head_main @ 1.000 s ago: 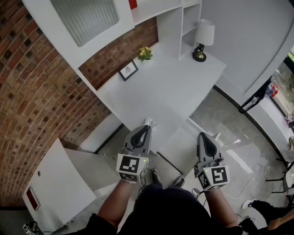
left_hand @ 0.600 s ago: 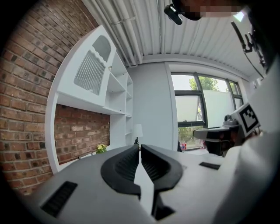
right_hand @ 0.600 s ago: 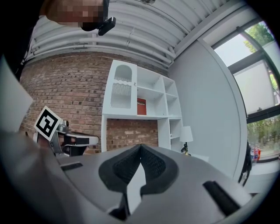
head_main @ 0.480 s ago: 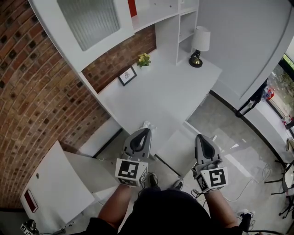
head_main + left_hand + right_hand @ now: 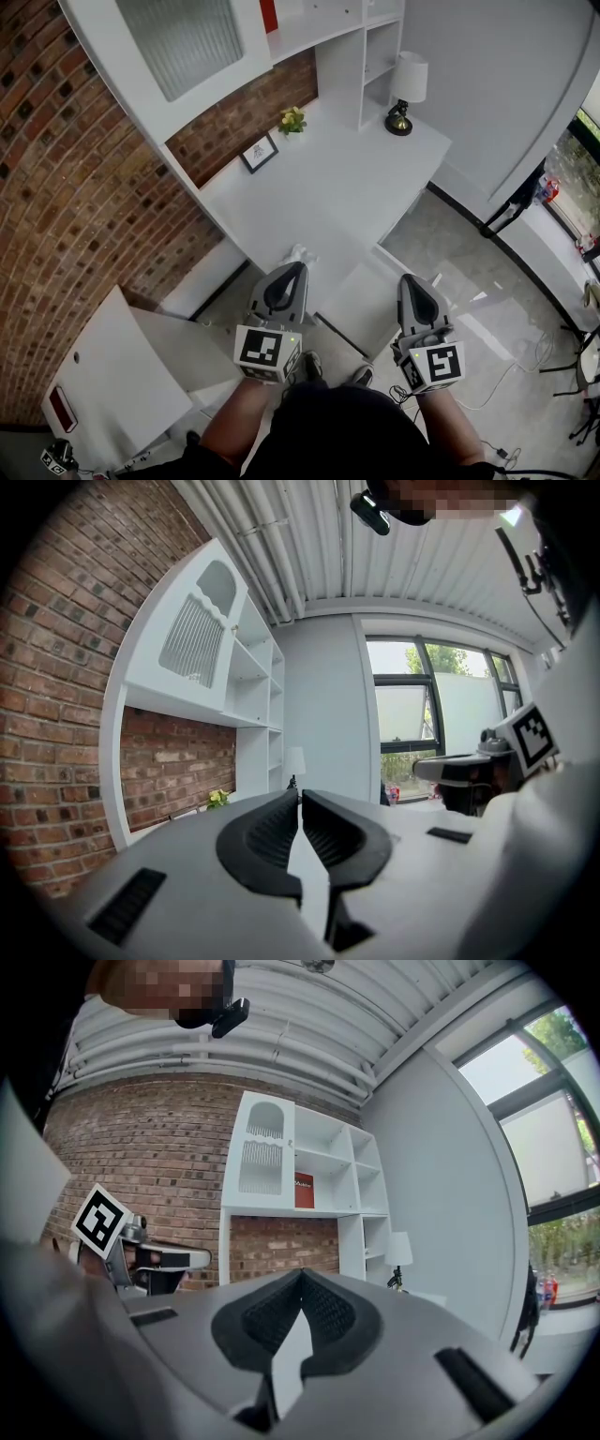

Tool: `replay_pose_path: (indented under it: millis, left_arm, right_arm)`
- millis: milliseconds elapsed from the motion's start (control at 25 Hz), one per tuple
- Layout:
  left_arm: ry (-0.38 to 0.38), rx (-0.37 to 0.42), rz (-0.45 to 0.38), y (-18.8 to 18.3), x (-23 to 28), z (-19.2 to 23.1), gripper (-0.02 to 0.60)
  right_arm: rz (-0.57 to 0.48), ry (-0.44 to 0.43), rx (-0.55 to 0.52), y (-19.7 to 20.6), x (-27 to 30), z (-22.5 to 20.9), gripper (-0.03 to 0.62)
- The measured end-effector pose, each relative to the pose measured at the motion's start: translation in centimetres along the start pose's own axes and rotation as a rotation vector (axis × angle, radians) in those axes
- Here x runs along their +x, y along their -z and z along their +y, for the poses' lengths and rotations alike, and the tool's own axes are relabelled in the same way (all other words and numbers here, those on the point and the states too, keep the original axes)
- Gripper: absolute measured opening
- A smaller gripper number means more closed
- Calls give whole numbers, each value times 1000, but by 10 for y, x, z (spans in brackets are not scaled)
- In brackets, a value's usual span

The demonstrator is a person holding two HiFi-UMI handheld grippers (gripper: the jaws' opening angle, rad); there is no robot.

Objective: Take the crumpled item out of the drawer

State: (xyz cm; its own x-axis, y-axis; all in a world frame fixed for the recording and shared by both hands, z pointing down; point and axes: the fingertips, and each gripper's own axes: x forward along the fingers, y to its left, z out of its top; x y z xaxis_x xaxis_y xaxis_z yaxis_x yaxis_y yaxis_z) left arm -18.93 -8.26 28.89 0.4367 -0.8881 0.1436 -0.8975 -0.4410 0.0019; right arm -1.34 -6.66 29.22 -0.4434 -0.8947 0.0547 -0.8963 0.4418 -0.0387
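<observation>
While nothing is held, left gripper (image 5: 297,270): jaws together, empty
right gripper (image 5: 411,280): likewise closed
crumpled item (image 5: 300,253): at desk (image 5: 347,187) edge, just past left tips
risk: closed jaws may shove it off — open first

The grey plastic left gripper (image 5: 299,267), at seven o'clock in the head view, and the matching right gripper (image 5: 410,278), at five o'clock, are tapering shells lined with black ribbed pads (image 5: 272,832). At the six o'clock end of each is a white cube with black square markers (image 5: 267,349) and a tiny green light (image 5: 286,335). The person wears a dark top (image 5: 347,427).
</observation>
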Motion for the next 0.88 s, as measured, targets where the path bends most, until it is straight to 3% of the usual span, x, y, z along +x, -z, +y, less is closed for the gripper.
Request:
replay_pose_path:
  millis: [240, 440, 880]
  left_arm:
    - [-6, 1, 3, -1, -1, 2, 18]
    - [-6, -6, 4, -1, 0, 5, 18]
    - [3, -9, 20, 8, 4, 10, 18]
  right_arm:
    - [-24, -1, 49, -8, 3, 4, 0]
    - [-7, -12, -11, 1, 3, 4, 0]
    - [13, 8, 5, 8, 5, 4, 0]
